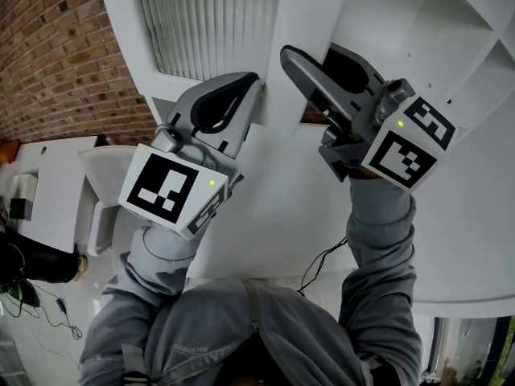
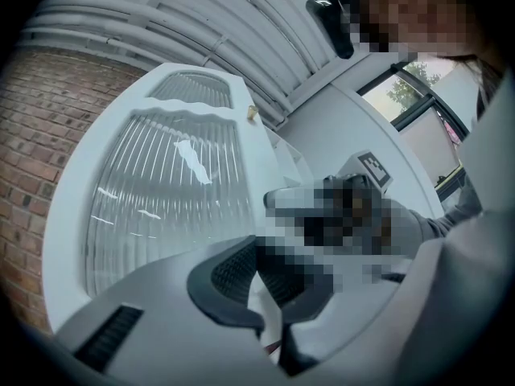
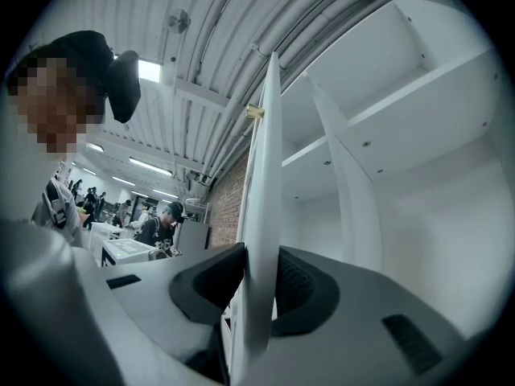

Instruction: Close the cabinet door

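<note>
Starting at the left, a brick wall (image 1: 56,47) is seen beside the white cabinet. The left gripper (image 1: 254,85) is laid against the face of the cabinet door (image 1: 269,195), just below its ribbed glass panel (image 1: 201,22). Its jaws are drawn to a narrow slit and nothing is held between them. The door is found standing open, swung out toward the person, with its free edge between the two grippers.

The door is judged to be stiff, hinged and fairly light. Its painted frame is likely smooth and may slip under the pads, and the glass insert should be treated as fragile. Hold is therefore best taken on the solid frame at the free edge, far from the hinges, and never on the glass.

That edge is straddled by the right gripper (image 1: 310,59), whose jaws are closed onto it, one pad on each face. Farther right, the bare shelves (image 1: 451,22) of the cabinet are exposed.

Both forearms, in grey sleeves (image 1: 378,215), are raised and stretched forward. The grippers are aimed slightly upward, and their marker cubes are turned toward the head camera.
</note>
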### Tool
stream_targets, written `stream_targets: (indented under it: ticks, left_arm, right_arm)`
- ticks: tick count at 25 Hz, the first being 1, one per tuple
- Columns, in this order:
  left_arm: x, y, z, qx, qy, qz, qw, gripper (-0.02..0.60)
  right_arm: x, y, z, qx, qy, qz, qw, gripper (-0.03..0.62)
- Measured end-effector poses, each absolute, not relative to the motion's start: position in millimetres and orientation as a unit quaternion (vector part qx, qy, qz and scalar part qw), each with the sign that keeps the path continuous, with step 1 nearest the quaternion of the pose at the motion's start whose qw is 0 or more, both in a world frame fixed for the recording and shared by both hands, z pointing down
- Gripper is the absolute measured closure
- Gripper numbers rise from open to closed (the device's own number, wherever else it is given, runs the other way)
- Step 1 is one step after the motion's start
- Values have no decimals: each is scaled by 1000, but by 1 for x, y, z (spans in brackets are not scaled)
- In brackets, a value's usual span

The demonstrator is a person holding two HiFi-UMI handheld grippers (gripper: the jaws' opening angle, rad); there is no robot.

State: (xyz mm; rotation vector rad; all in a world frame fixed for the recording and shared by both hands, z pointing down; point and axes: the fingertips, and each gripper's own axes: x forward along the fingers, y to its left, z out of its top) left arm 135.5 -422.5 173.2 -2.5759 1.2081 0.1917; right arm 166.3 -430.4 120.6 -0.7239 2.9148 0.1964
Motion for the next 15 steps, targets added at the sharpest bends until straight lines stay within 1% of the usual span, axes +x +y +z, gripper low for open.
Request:
stream_targets:
  ticks: [15]
  left_arm:
    - [137,-454,172,-884,443,59,137,577]
  right_arm:
    - [164,-460,116,-208,975,56,62,488]
